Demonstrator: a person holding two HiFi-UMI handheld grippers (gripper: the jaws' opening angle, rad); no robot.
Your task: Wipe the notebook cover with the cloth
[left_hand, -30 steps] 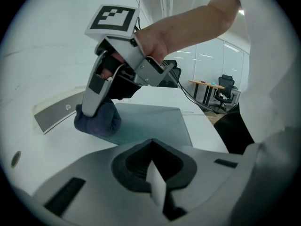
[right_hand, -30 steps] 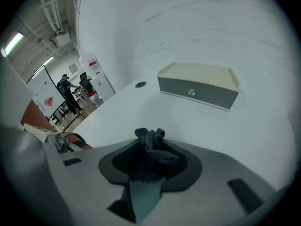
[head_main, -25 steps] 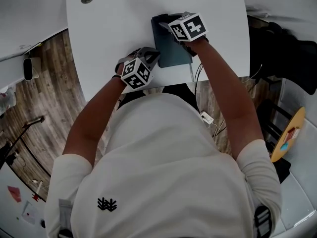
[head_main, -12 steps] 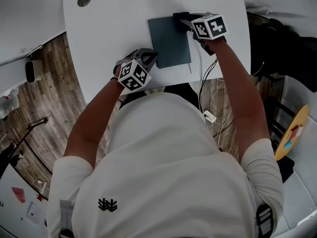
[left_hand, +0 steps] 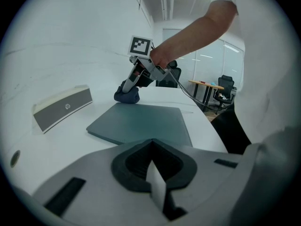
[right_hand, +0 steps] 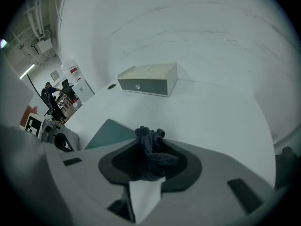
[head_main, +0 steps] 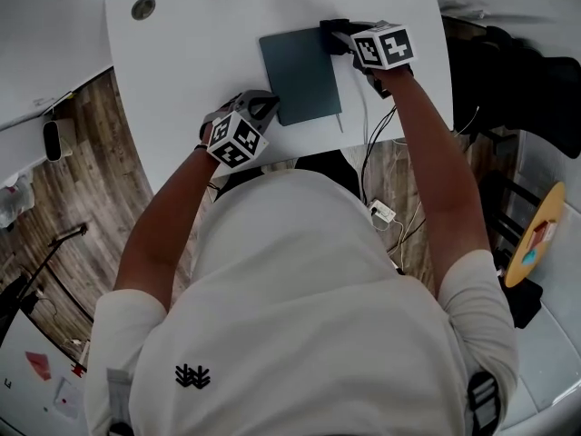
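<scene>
White desk (head_main: 200, 53) bears the teal notebook (head_main: 300, 75); the right gripper (head_main: 336, 36) clamps the dark cloth (right_hand: 150, 147) at its far right corner. The left gripper (head_main: 266, 106), jaws together and empty, sits by the near left corner. Wiping seems the step in hand, and next the cloth needs pressing and dragging across the cover.

Office: white desk (head_main: 200, 62), swivel chair (left_hand: 226, 83).

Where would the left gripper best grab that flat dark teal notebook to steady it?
Probably its near left corner, approached low from the person's side. The dark teal notebook lies flat on the white table, so only a thin edge offers a bite; that corner is closest to the left gripper and farthest from the dark cloth.
</scene>
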